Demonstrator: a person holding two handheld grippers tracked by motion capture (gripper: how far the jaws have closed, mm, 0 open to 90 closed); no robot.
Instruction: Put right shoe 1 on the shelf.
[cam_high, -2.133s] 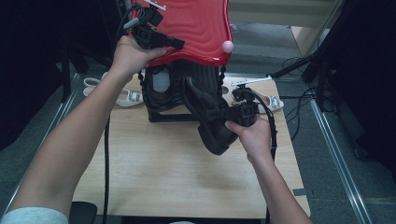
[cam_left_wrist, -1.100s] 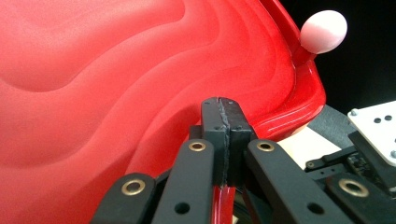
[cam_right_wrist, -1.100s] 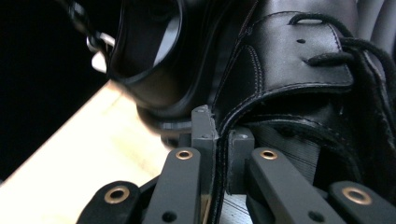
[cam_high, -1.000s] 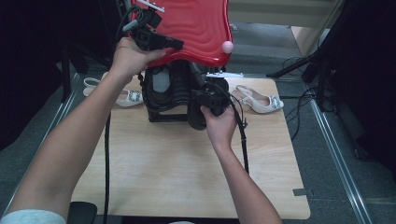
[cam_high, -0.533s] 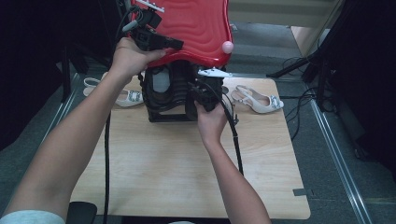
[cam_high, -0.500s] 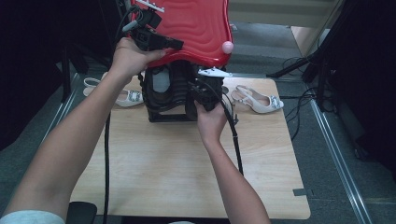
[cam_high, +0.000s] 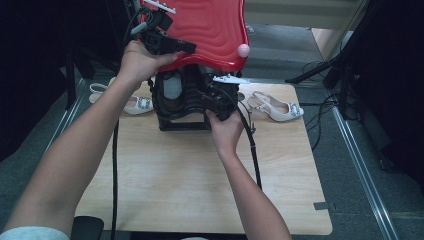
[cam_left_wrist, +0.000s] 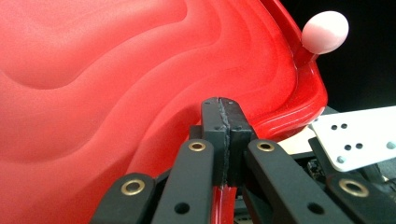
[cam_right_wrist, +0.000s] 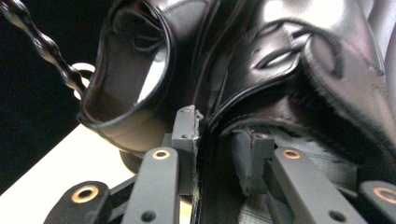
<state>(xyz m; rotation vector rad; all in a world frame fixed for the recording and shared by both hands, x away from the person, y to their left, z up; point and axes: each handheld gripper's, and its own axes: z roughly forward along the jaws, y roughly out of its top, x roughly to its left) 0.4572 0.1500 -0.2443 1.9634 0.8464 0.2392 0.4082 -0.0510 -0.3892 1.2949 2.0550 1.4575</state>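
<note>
A glossy red wavy lid with a pink knob is tilted up over a black container at the table's far side. My left gripper is shut on the lid's near edge; in the left gripper view the jaws pinch the red lid. My right gripper is shut on a black leather boot that sits under the lid, inside the container. The right gripper view has the jaws clamped on the boot's shaft edge.
A pale slingback heel lies right of the container and another left of it. The wooden table stretches toward me. Cables trail over the floor at the right. A white perforated plate sits below the lid.
My right gripper has carried the black boot from the table's right middle up and leftward, under the raised lid and into the container. The left gripper has kept the lid raised.
</note>
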